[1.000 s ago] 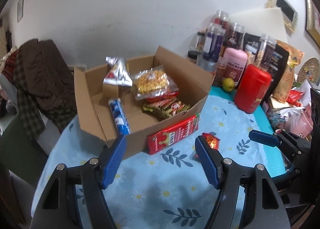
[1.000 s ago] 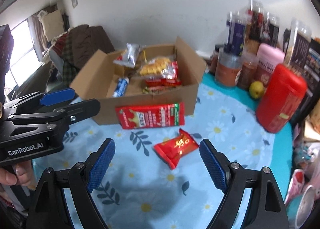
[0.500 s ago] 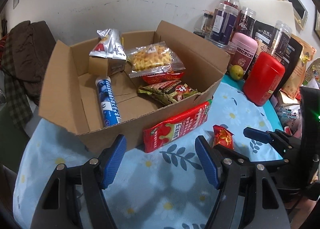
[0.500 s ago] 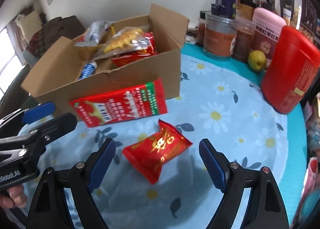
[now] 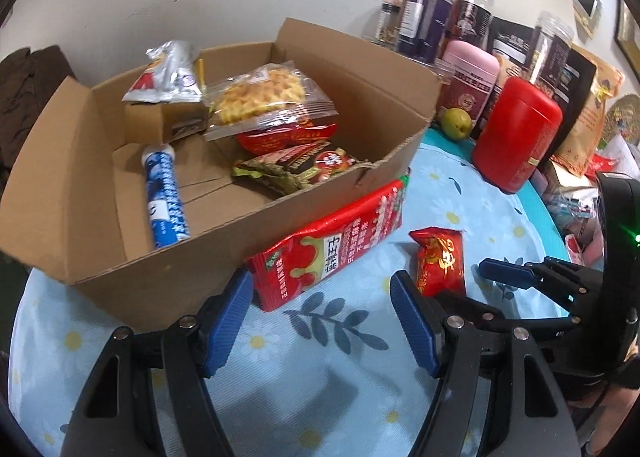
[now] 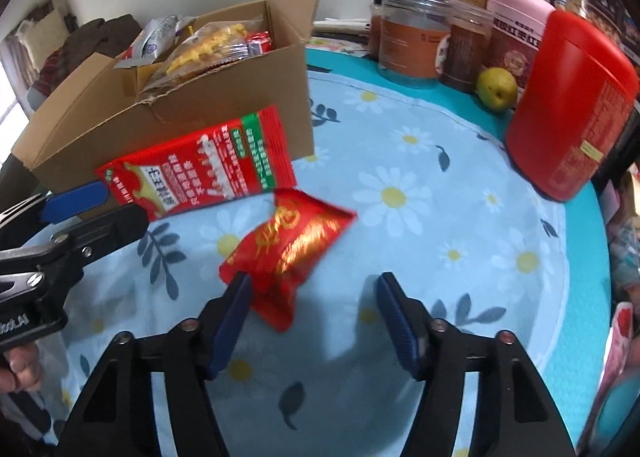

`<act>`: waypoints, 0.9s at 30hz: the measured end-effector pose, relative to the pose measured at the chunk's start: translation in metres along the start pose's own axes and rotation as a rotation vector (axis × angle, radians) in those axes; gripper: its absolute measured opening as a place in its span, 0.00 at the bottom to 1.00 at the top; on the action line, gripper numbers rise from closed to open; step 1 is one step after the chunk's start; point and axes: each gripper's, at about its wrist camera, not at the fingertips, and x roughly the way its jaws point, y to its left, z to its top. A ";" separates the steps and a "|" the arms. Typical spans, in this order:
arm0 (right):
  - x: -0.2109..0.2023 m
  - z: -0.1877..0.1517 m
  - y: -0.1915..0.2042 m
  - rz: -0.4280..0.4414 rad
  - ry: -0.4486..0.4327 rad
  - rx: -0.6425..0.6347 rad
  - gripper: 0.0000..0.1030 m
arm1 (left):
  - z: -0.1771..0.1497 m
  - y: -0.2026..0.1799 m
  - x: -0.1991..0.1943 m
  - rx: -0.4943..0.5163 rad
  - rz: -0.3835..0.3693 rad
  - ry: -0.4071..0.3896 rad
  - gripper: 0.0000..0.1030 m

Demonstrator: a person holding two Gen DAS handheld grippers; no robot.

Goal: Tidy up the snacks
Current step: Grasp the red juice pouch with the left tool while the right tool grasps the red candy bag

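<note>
Snacks, loose: small red foil packet (image 6: 294, 253) lies flat on the worktop (image 6: 460, 217), on the daisy-print cloth, just in front of the long red pouch (image 6: 200, 167). The pouch leans tilted against the front wall of the cardboard box (image 6: 168, 125), lower edge on the cloth.

Right tongs (image 6: 312, 321): jaws have just been closing, now set partway in. The near end of the foil packet sits between them. The left pad touches or overlaps the packet's corner; the right pad stands clear of it, with cloth showing in the gap. Not clenched on the packet. Packet is motion-blurred in the right wrist view.

Left tongs (image 5: 320, 321): released, jaws apart, nothing between them but cloth. They hover low over the worktop, just in front of the pouch's lower corner and the box wall. A hand (image 6: 18, 371) shows at the grip in the right wrist view.

Box contents, left wrist view: blue tube (image 5: 164, 197) lying along the floor of the box; silver packet (image 5: 168, 75) at the back on a small carton; clear bag of yellow waffle biscuits (image 5: 268, 101) stacked on a red bag; dark green-and-red pack (image 5: 296, 171) near the front wall.

Beyond the box, on the right: red canister (image 5: 516, 135) upright, green pear (image 5: 456, 123) beside it, pink-lidded jar (image 5: 474, 77), then clear jars and dark bags against the wall.
</note>
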 end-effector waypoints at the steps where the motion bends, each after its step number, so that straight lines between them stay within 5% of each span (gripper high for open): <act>1: -0.001 -0.001 -0.002 0.004 0.002 0.002 0.58 | 0.000 -0.003 -0.001 0.009 -0.010 -0.001 0.69; 9: -0.010 -0.009 -0.021 -0.047 0.002 0.029 0.57 | -0.007 -0.032 -0.008 0.072 -0.113 0.001 0.69; 15: -0.021 -0.012 -0.040 -0.007 -0.004 0.103 0.57 | -0.008 -0.042 -0.016 0.074 -0.144 -0.017 0.69; 27: -0.018 0.020 -0.017 0.132 -0.010 0.076 0.58 | 0.003 -0.025 -0.020 0.066 -0.056 -0.056 0.69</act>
